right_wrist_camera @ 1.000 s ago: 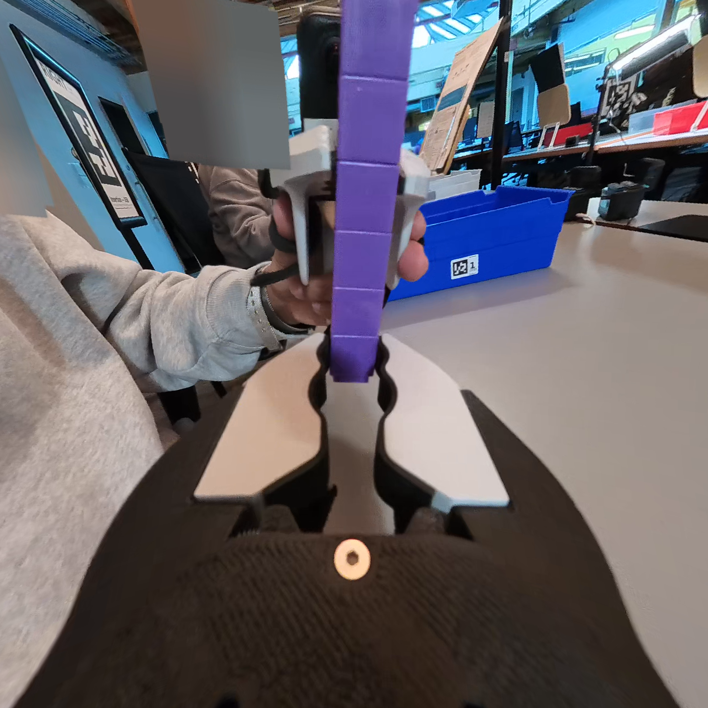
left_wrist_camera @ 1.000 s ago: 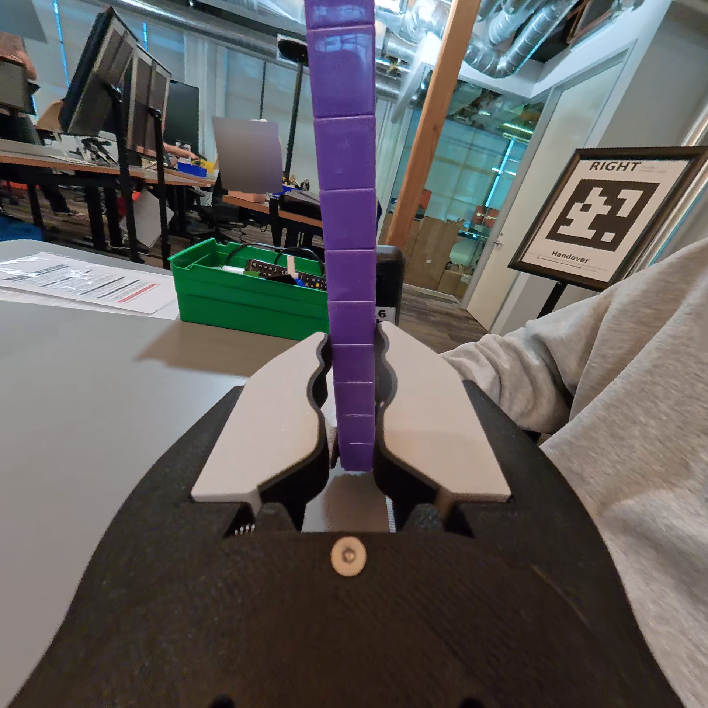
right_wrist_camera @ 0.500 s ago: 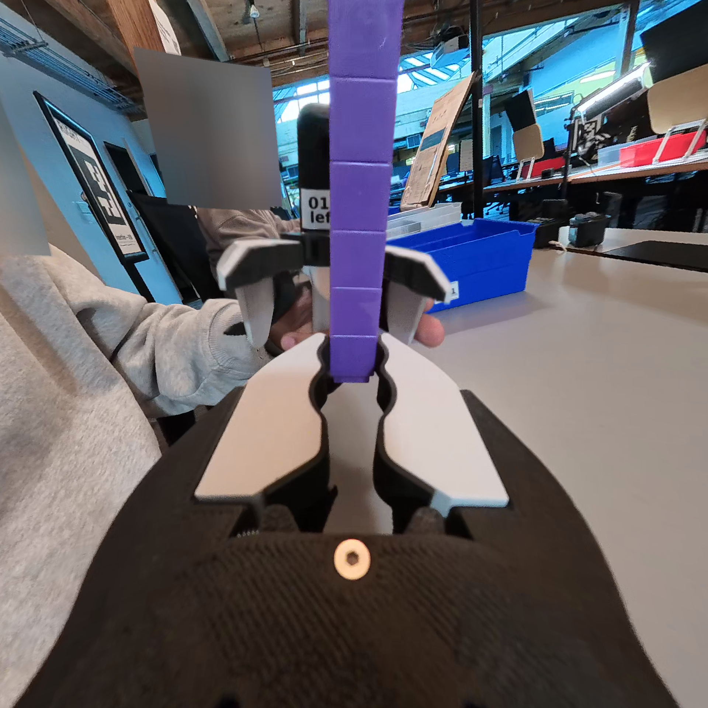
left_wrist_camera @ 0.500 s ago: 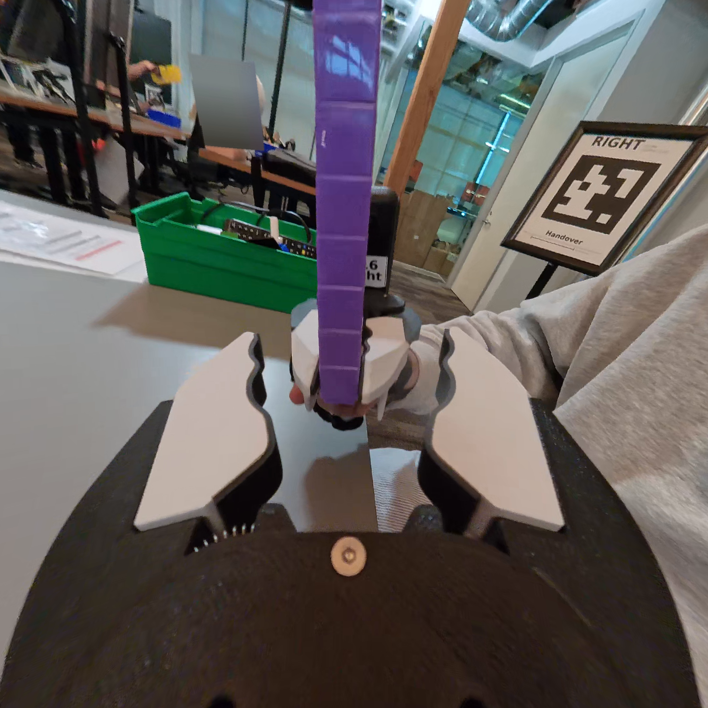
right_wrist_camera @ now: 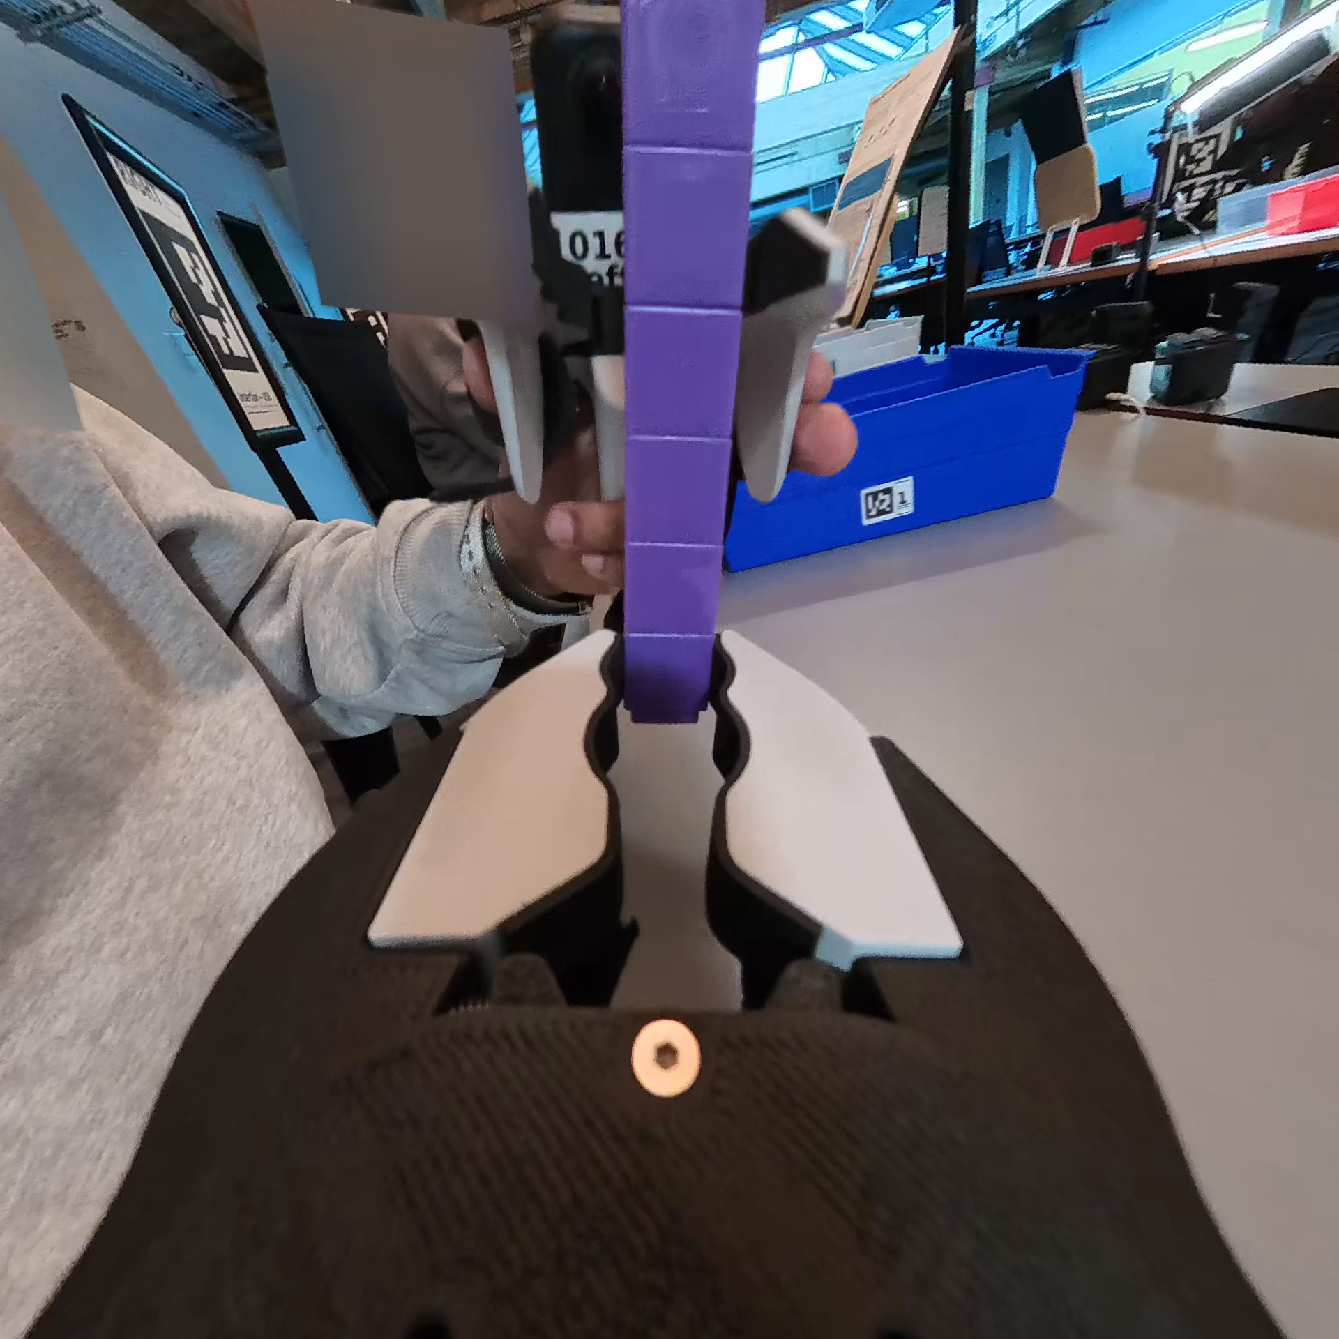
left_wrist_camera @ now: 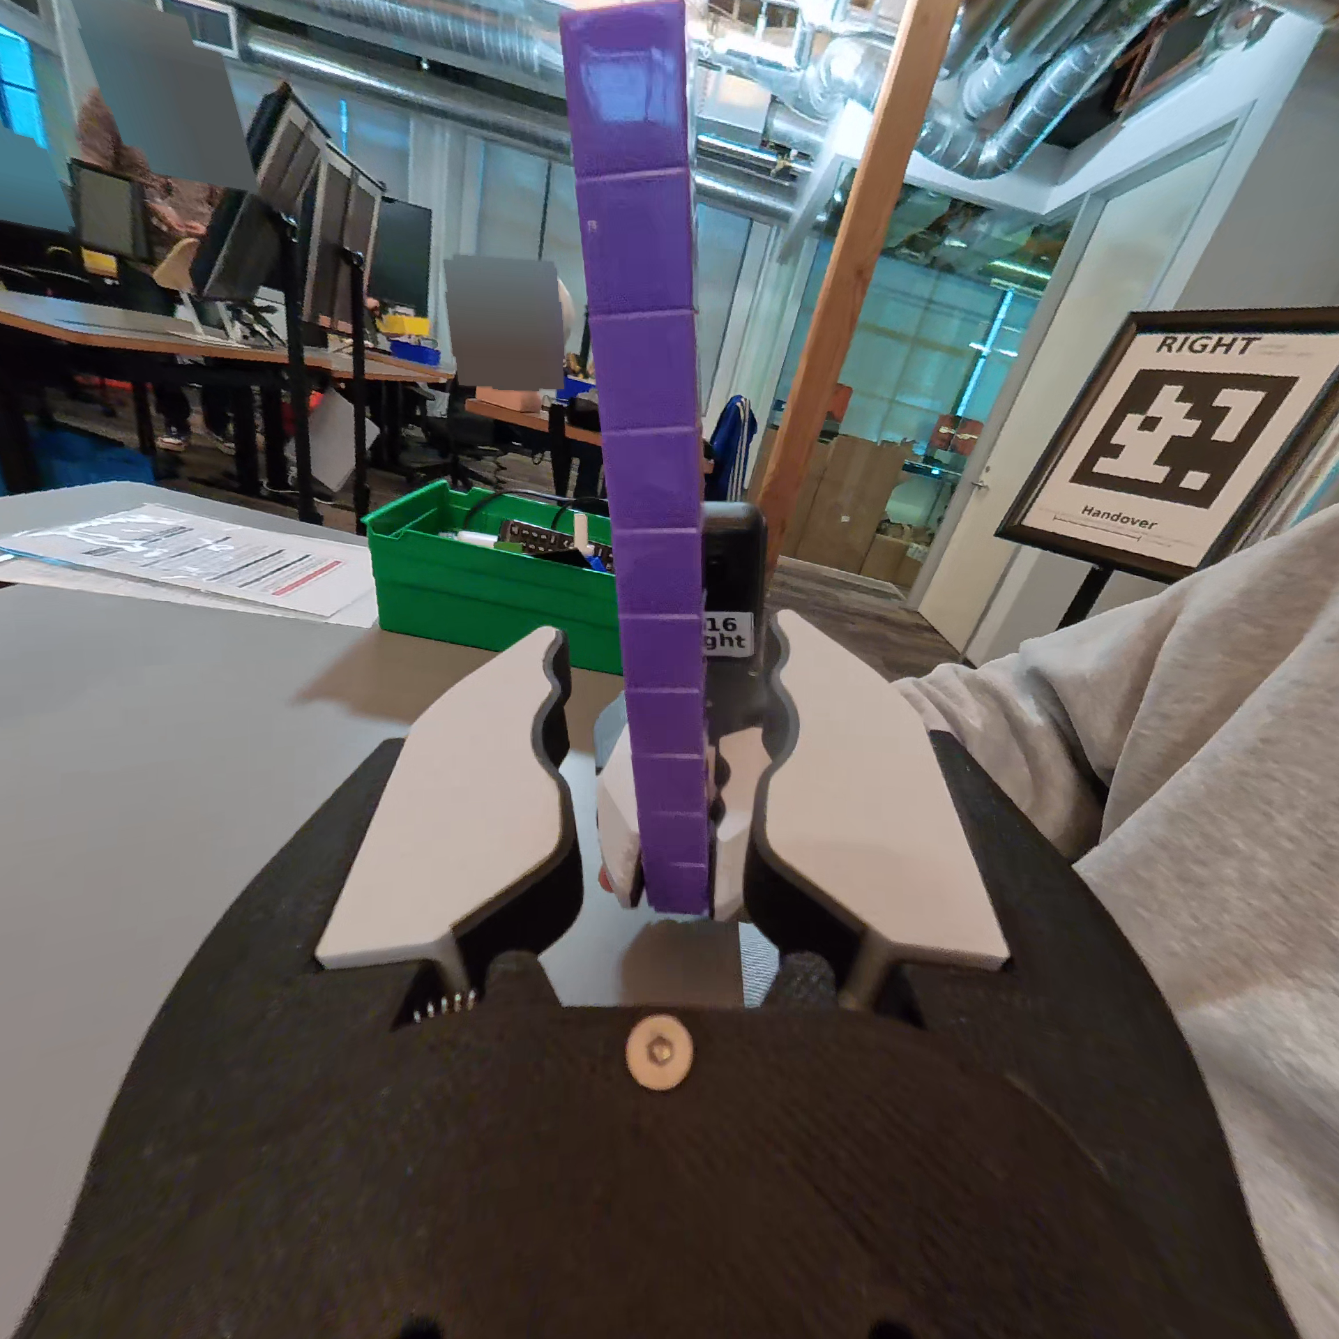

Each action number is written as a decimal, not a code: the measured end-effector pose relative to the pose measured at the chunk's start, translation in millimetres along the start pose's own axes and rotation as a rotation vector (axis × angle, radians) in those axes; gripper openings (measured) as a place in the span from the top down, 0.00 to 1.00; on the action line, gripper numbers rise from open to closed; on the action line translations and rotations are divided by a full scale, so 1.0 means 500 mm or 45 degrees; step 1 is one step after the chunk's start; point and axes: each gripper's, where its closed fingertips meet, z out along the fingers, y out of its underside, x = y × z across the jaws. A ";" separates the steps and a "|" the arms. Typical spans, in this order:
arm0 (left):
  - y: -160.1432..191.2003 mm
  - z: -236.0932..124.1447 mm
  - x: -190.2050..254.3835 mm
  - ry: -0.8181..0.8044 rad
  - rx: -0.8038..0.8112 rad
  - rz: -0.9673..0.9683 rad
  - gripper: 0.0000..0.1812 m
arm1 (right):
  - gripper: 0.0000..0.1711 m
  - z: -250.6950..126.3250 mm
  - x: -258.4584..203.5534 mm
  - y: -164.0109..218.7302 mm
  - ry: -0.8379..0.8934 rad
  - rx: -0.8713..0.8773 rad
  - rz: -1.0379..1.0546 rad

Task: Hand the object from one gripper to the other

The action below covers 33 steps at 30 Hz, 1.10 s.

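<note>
The purple block bar (right_wrist_camera: 677,377) is clamped at its lower end by the right gripper (right_wrist_camera: 666,674). The left gripper (left_wrist_camera: 670,768) is held spread around it, jaws released, untouching.

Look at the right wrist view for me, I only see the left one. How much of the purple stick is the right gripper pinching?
Observer: Just the end block. The right gripper is shut on the purple stick at its fingertips.
Operator: Who holds my left gripper?
Observer: A hand in a grey sleeve holds the left gripper.
Operator: What's behind it?
Observer: A blue bin on the table.
</note>
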 end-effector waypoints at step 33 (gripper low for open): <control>0.019 -0.025 -0.003 0.129 -0.115 -0.179 0.87 | 0.22 -0.082 0.034 -0.133 0.465 0.257 -0.714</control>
